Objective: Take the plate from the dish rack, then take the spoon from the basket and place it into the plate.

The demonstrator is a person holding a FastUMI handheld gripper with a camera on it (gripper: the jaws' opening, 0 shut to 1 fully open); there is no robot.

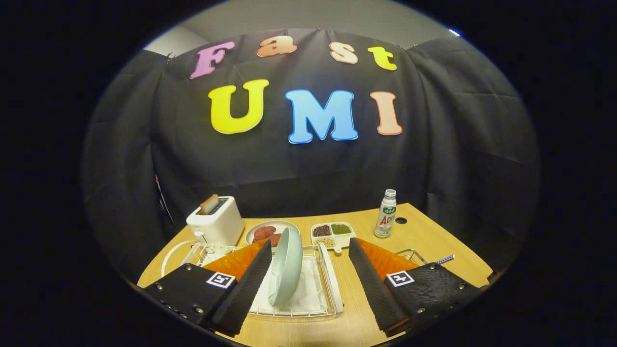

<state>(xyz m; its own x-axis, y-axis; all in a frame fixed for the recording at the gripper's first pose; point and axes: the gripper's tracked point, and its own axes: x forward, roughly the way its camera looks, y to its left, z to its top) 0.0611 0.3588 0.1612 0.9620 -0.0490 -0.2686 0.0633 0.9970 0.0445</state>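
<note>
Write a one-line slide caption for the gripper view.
Open gripper approaches the pale green plate standing upright in the white dish rack, between the fingers and near the left one.

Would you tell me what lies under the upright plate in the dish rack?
The pale plate stands on edge on a white mat inside the dish rack, between the open gripper fingers. The plate's bottom edge hides its support.

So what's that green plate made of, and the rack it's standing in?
The plate looks like glazed ceramic or maybe melamine: pale green, smooth, softly shiny. The dish rack looks like white-coated metal wire, going by its thin rods. The gripper is open, fingers either side of the plate.
</note>
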